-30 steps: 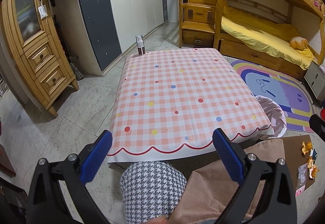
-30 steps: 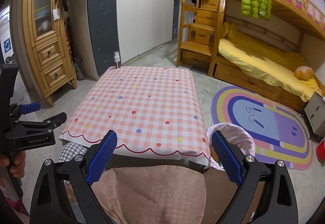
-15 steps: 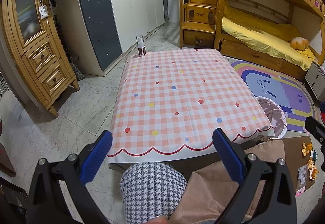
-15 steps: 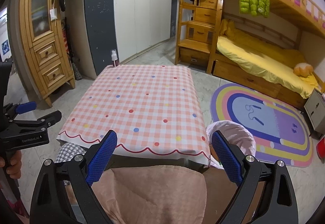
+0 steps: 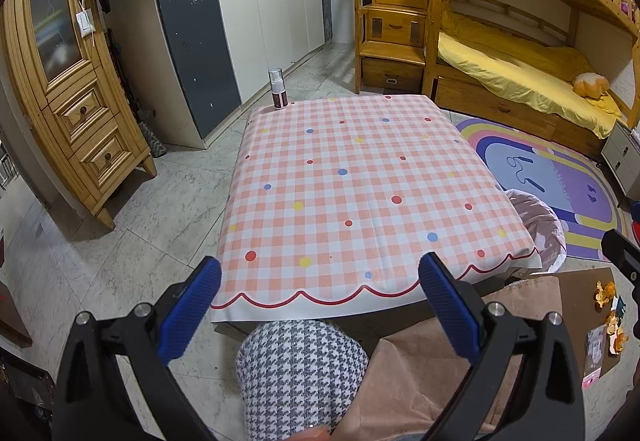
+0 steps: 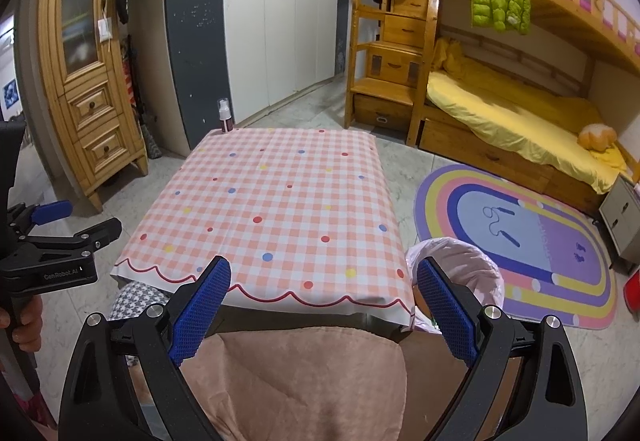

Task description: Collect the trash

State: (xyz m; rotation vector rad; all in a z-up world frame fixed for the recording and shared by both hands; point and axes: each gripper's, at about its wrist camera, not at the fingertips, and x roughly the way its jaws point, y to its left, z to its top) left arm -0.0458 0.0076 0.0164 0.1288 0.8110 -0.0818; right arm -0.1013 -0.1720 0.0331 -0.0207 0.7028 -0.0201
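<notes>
While both claws gape, trash bin (image 6: 460,273) beside table (image 6: 280,209).

Pink-lined trash bin (image 6: 456,273) beside table (image 6: 280,201)

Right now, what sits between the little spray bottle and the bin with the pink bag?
Only checked tablecloth shows between the spray bottle at its far corner and the lined bin by its near corner, seen best in the right wrist view.
</notes>
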